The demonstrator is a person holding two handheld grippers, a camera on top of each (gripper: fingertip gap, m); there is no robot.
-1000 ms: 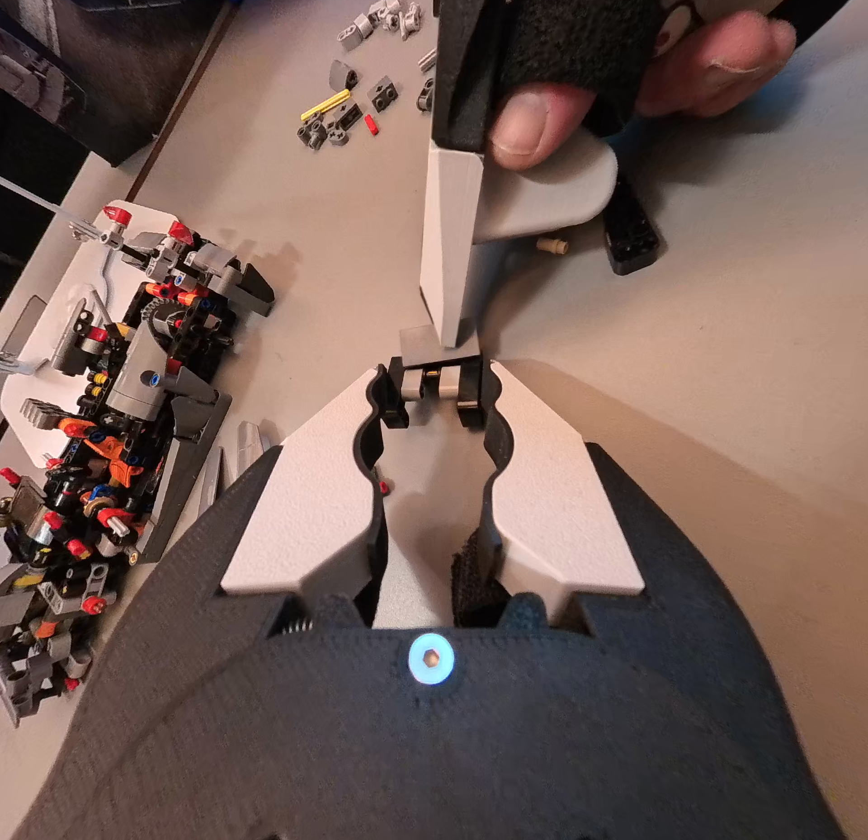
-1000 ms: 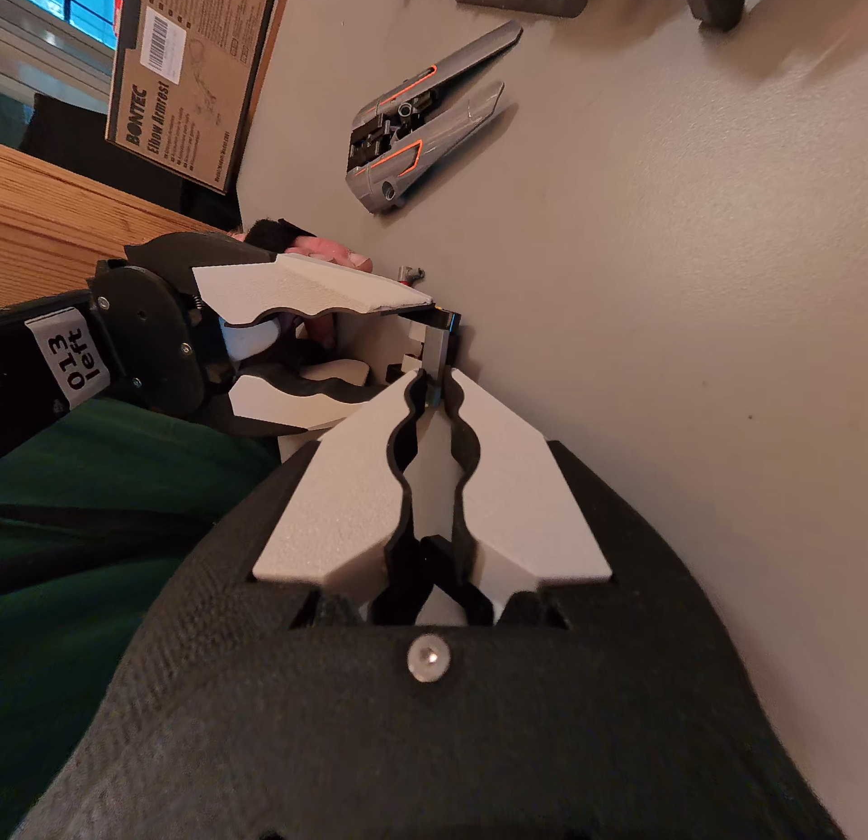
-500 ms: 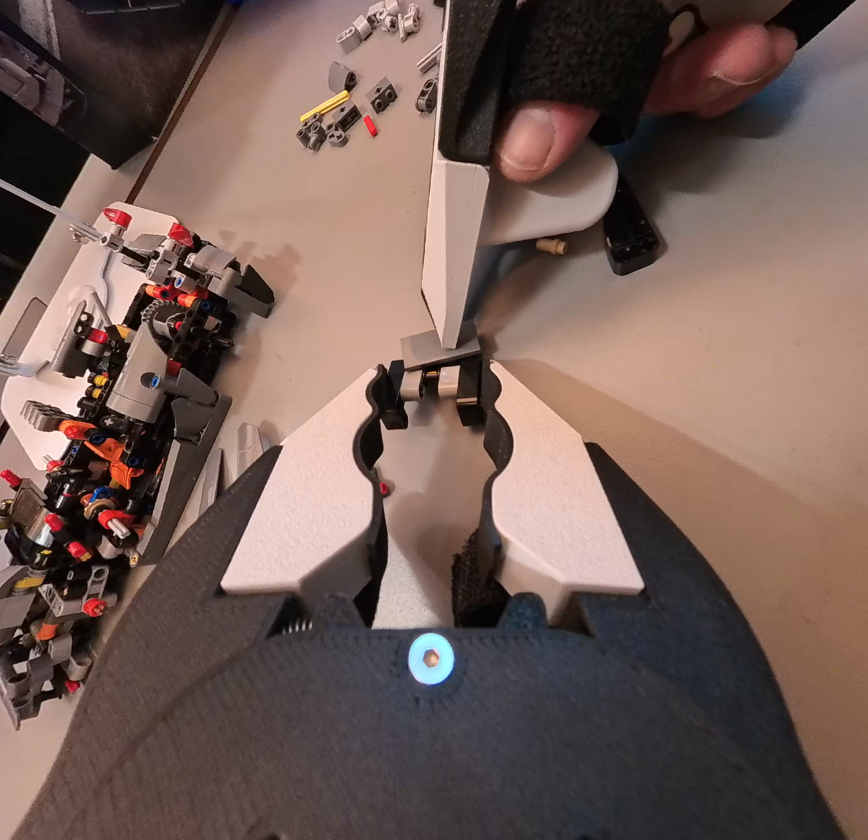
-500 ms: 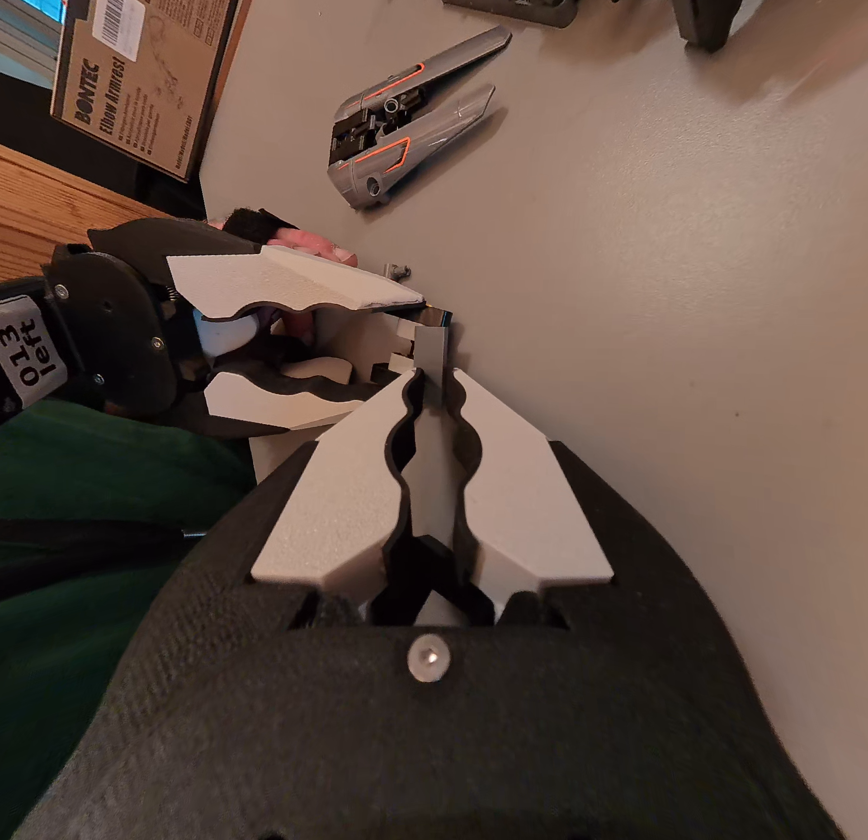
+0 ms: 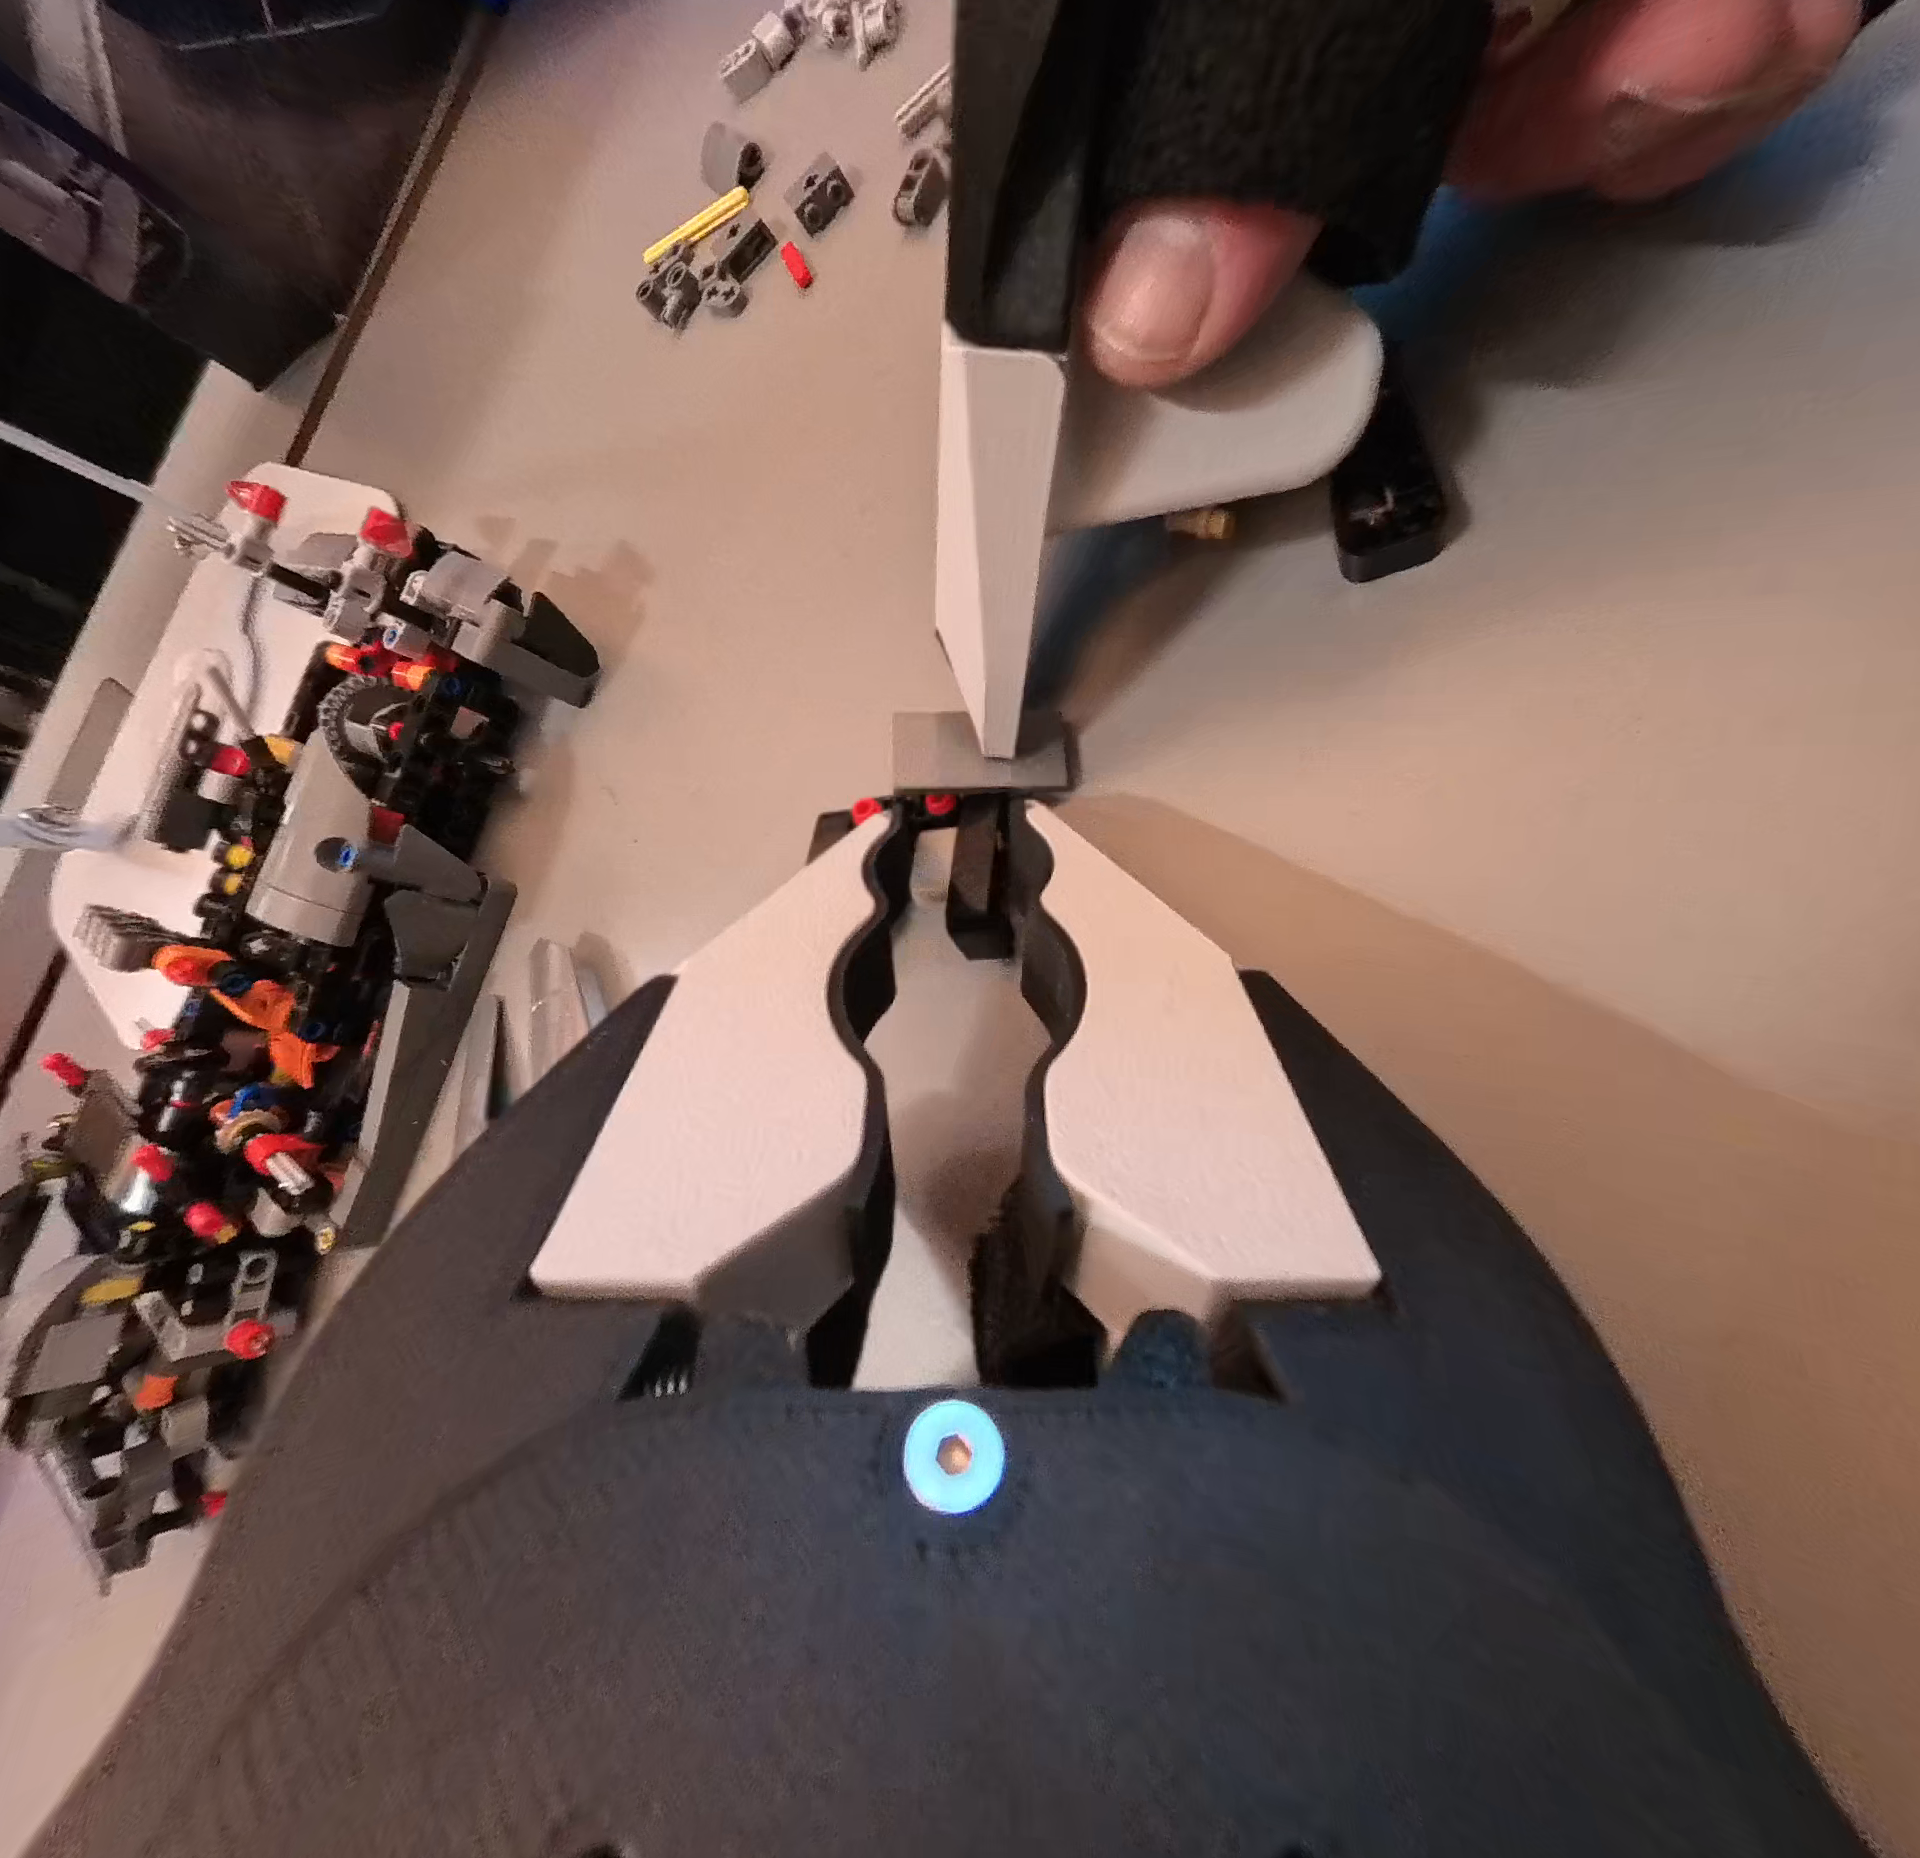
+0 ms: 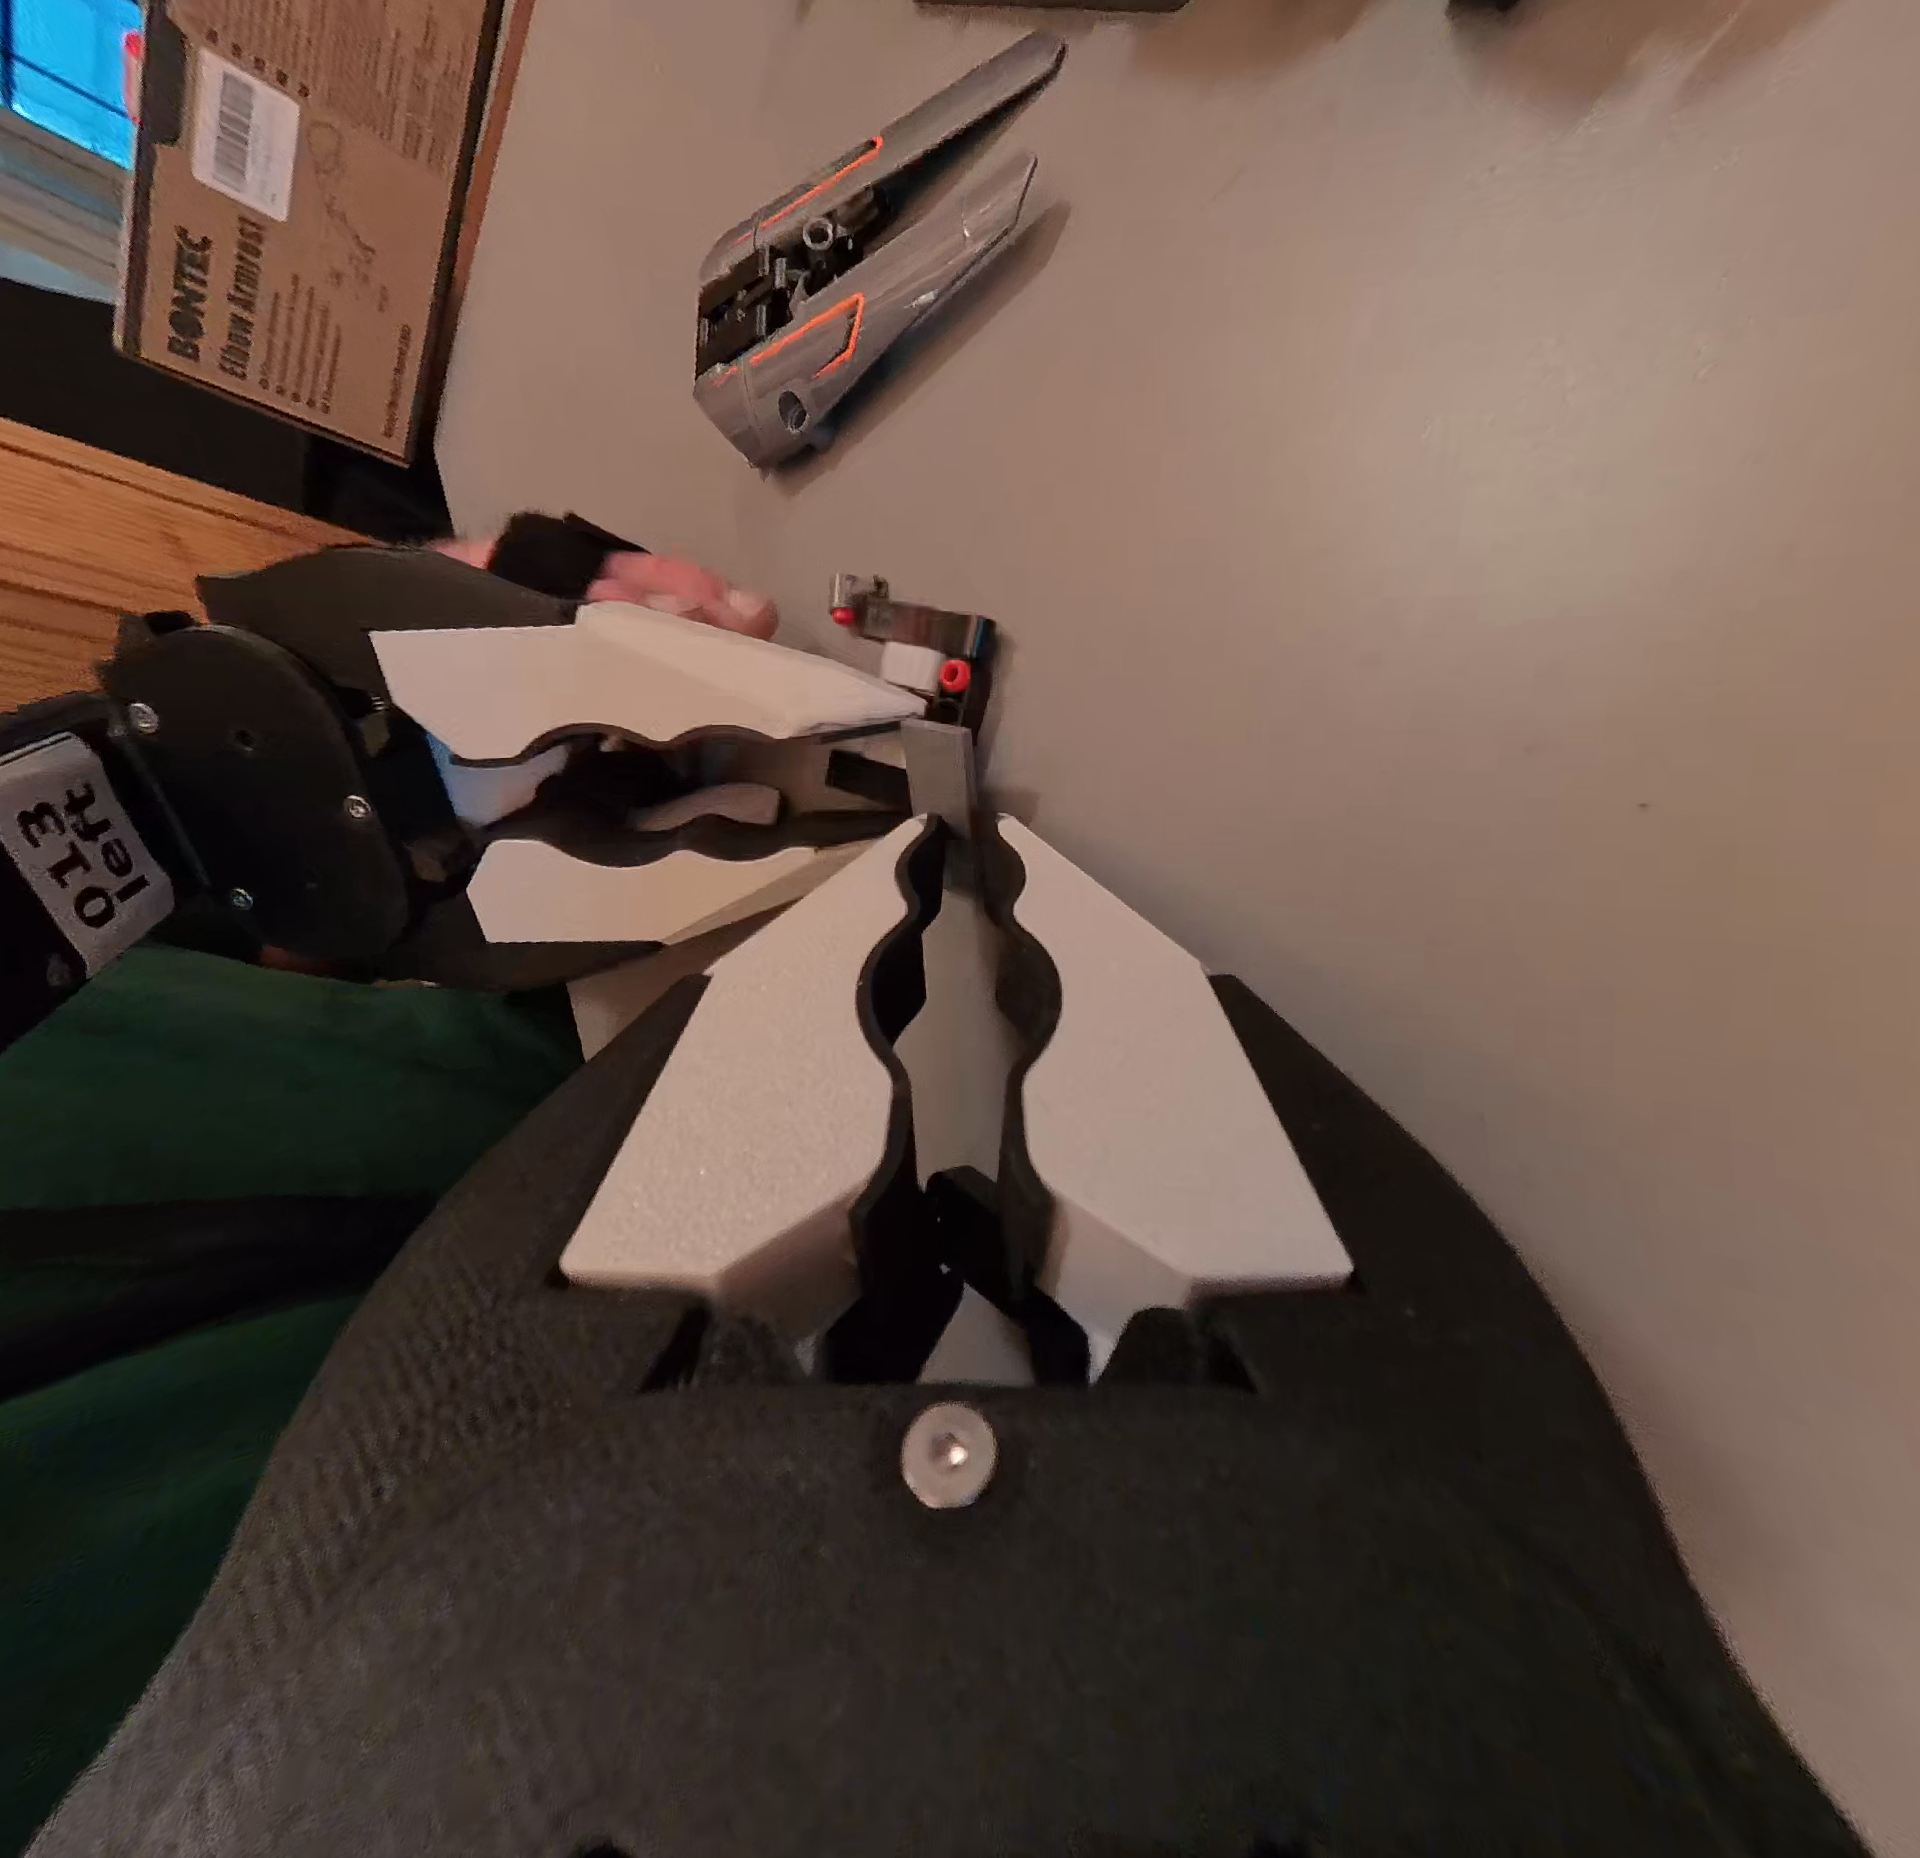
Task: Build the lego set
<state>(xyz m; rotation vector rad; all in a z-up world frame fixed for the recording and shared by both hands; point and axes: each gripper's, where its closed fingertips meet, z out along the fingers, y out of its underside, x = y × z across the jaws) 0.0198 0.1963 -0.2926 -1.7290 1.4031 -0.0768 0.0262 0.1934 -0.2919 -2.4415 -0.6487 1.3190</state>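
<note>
Left gripper (image 5: 951,832): nearly closed, pinching a small black subassembly (image 5: 977,894) with red pins, just above the surface (image 5: 1455,873).
Right gripper (image 6: 961,842): closed tight on a flat grey piece (image 6: 940,780), which it holds against that subassembly's end.
Main model (image 5: 260,977): left, well apart.

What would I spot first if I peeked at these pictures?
First, the two tools meeting mid-table: the left hand-held gripper pinches a small black Lego assembly with red pins, and the right hand-held gripper holds a flat grey piece against it. Next, the colourful half-built Lego model at the left, then the grey-and-orange panel section lying farther back.
</note>
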